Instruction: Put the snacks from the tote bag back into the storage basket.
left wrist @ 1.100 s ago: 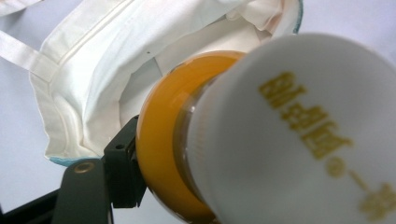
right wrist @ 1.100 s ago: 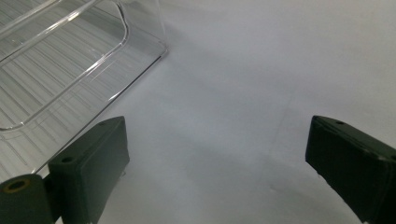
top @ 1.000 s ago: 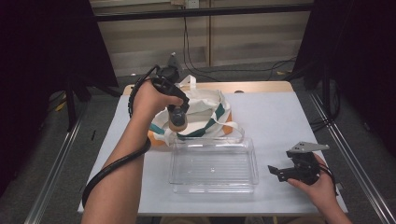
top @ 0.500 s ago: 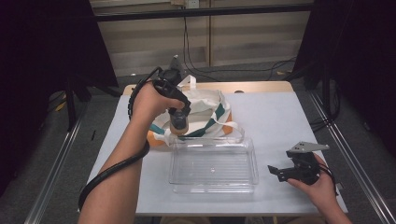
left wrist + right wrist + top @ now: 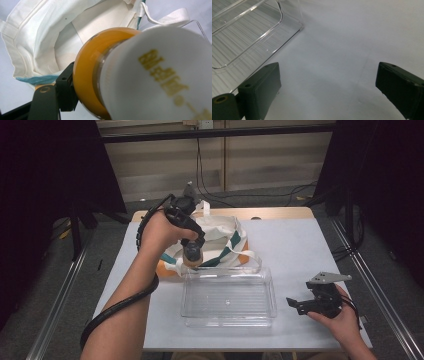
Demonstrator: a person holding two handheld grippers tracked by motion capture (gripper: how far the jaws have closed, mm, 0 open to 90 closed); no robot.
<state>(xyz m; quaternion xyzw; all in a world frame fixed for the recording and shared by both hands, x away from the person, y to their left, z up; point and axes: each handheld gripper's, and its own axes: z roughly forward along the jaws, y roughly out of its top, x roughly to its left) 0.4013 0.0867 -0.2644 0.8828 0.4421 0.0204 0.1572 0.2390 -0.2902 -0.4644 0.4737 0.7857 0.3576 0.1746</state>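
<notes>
Shows a tabletop from above, with a person's forearms reaching in from the near edge. Finds the left gripper (image 5: 192,254) clamped shut on a small bottle of orange liquid (image 5: 86,72), pointing down and hanging over the near edge of a white canvas tote bag (image 5: 220,232), just beyond the far wall of a clear plastic tray (image 5: 227,324). Finds the right gripper (image 5: 328,85) resting low on the grey table (image 5: 300,250) to the right of the tray, jaws spread wide, holding nothing.

Seen up close from the left gripper view: a rounded orange body, a clear neck, then a broad white top with gold lettering, too blurred to read. Cannot tell glass from plastic.

Probably handles as a stiff, smooth, rounded thing with some weight for its size, given the liquid inside. Likely slippery against flat pads, and prone to swivelling or sliding if pinched near the curve of the shoulder. Better taken across the straightest part of the body, squarely, with firm but not crushing pressure. Worth setting down gently and upright, in case of glass.

As for containers: tote bag lying slumped and soft, trimmed in teal and orange, mouth gaping toward the bottle, with only pale lining visible inside. Tray rigid, see-through, ribbed on the bottom, and empty.
</notes>
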